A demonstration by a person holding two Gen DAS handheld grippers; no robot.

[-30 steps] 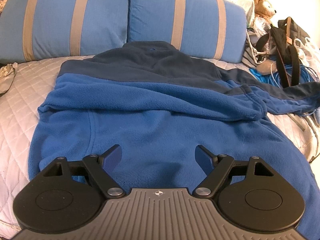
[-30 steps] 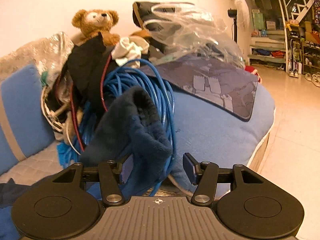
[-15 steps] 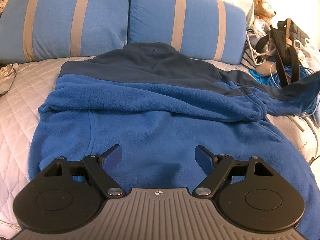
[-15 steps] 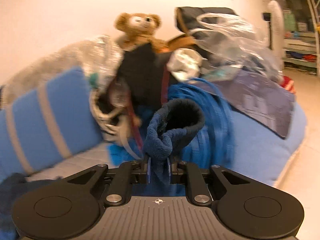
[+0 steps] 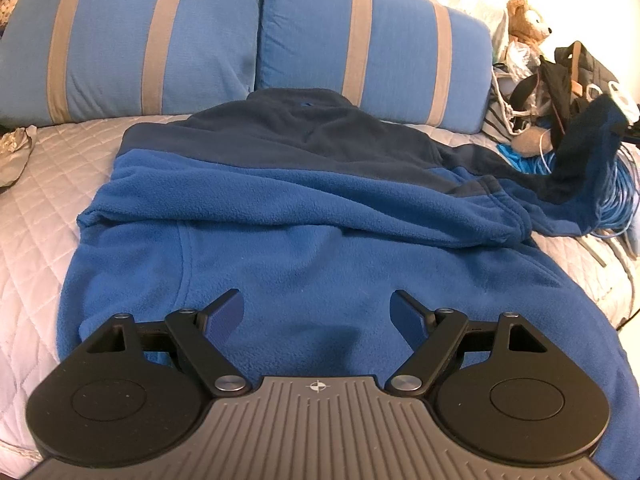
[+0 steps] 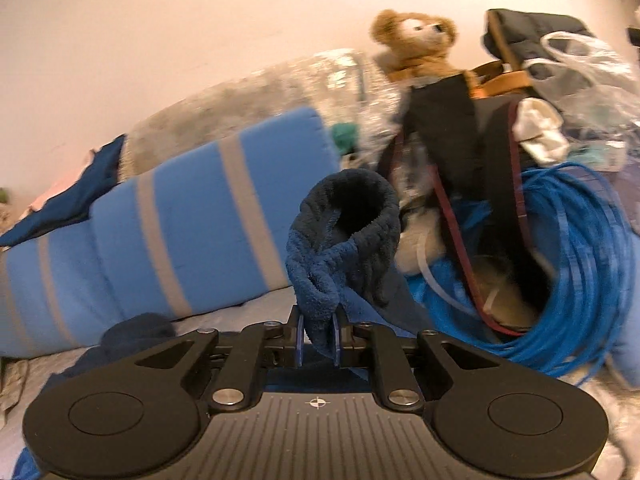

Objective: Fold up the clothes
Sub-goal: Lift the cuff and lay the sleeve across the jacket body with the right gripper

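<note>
A quilted pale bed [image 5: 36, 216] fills the left wrist view, with two blue pillows [image 5: 132, 40] bearing tan stripes propped side by side along its far edge. Spread across the bed lies a fleece jacket [image 5: 320, 248], bright blue in the body and dark navy over the shoulders and collar, the collar end touching the pillows and the hem end nearest the camera. One sleeve is folded across the chest, its cuff end lying toward the right side of the bed. The other sleeve [image 5: 576, 168] is lifted off the bed at the far right and rises toward the heap of clutter there. That heap holds a coil of blue cable [image 6: 576, 264], a black bag with straps [image 6: 444, 128], a clear plastic bag [image 6: 580, 68] and a brown teddy bear [image 6: 416, 44] sitting on top. The left gripper [image 5: 318, 312] hovers low over the jacket's hem with its two fingers spread wide, nothing between them. The right gripper [image 6: 318, 340] has its fingers drawn close together, pinching the bunched fleece of the sleeve cuff [image 6: 344, 240], which stands up in a loop above the fingers, navy on the outside and blue at the seam. The right wrist view is somewhat blurred, so finer detail in the clutter cannot be told.
</note>
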